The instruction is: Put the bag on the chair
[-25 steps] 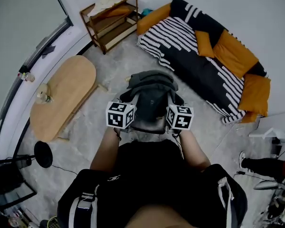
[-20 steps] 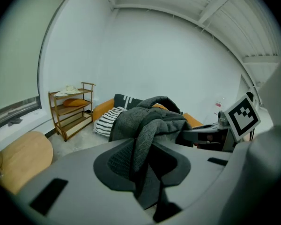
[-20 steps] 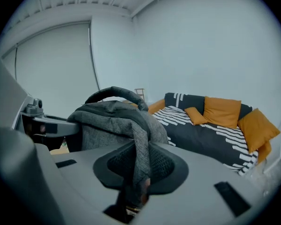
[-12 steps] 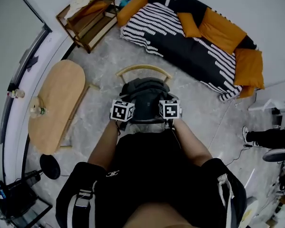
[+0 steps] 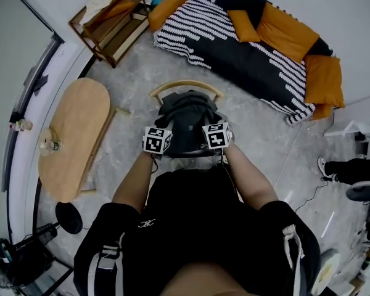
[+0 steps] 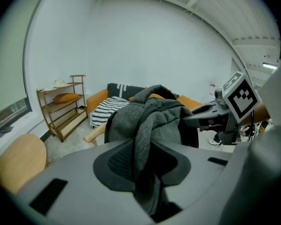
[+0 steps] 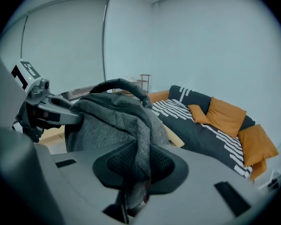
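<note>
At the far left of the head view stands an oval wooden desk [image 5: 71, 134] with a small bottle [image 5: 47, 145] on it, and above it, against the wall, a wooden shelf rack [image 5: 111, 17].

Next comes the left tongs [image 6: 141, 165], clamped on a fold of grey fabric of the bag [image 5: 188, 119]. In the left gripper view the cloth runs straight down between the two dark pads, and both pads press on it.

The bag is a dark grey backpack and hangs between the two tools (each grips one side of it). It sits over the seat of the chair [image 5: 186, 83], just in front of the curved wooden backrest, which shows as a pale arc beyond the bag. The bag covers the seat from above, so I cannot tell whether its bottom touches the seat.

To the right, the right tongs [image 7: 138, 165] are opening, with a strip of the bag's grey fabric between the pads and touching both. The bag's black carry handle arches above the bag in the right gripper view.

Farther right, well apart from the chair, a dark sofa [image 5: 234, 54] with white stripes stands along the wall and carries orange cushions [image 5: 287, 36].
</note>
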Demonstrator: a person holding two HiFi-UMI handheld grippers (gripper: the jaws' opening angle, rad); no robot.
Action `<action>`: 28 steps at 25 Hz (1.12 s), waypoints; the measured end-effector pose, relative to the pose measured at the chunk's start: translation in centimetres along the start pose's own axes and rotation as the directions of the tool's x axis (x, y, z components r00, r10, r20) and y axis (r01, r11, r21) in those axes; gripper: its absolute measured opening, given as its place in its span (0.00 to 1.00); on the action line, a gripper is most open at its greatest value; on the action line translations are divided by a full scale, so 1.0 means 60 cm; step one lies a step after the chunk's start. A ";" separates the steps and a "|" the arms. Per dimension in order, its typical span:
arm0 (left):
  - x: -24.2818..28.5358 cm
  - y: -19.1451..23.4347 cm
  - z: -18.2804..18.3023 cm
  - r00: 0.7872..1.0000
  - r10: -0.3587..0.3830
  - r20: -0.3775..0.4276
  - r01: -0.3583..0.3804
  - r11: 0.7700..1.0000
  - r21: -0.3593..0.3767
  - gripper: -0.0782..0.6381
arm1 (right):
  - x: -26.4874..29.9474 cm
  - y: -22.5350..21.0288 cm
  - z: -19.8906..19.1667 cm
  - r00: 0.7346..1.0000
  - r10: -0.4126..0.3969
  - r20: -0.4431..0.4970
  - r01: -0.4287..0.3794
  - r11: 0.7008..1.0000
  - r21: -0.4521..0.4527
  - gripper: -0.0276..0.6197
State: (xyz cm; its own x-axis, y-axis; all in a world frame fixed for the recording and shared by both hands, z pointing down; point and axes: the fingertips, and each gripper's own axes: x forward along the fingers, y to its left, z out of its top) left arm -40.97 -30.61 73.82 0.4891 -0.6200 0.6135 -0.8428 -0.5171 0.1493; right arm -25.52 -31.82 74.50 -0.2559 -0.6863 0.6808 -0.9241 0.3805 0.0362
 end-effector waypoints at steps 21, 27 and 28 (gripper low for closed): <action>0.093 0.103 0.037 0.987 0.126 -0.096 -0.138 0.982 -0.130 0.40 | 0.127 -0.058 0.048 0.992 -0.001 -0.125 0.006 0.999 0.039 0.32; 0.005 0.077 0.098 0.986 0.139 0.090 -0.134 0.989 -0.061 0.40 | 0.023 -0.055 0.143 0.985 -0.039 0.165 0.024 0.996 0.089 0.31; -0.013 0.073 0.116 0.982 0.143 0.125 -0.137 0.989 -0.057 0.40 | -0.001 -0.051 0.167 0.975 -0.050 0.218 0.035 0.997 0.070 0.27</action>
State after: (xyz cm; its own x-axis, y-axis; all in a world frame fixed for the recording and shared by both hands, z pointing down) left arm -43.44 -36.52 68.59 0.3878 -0.7562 0.5270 -0.9131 -0.3931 0.1080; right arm -25.53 -39.17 67.01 -0.2656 -0.8231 0.5020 -0.9500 0.3121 0.0090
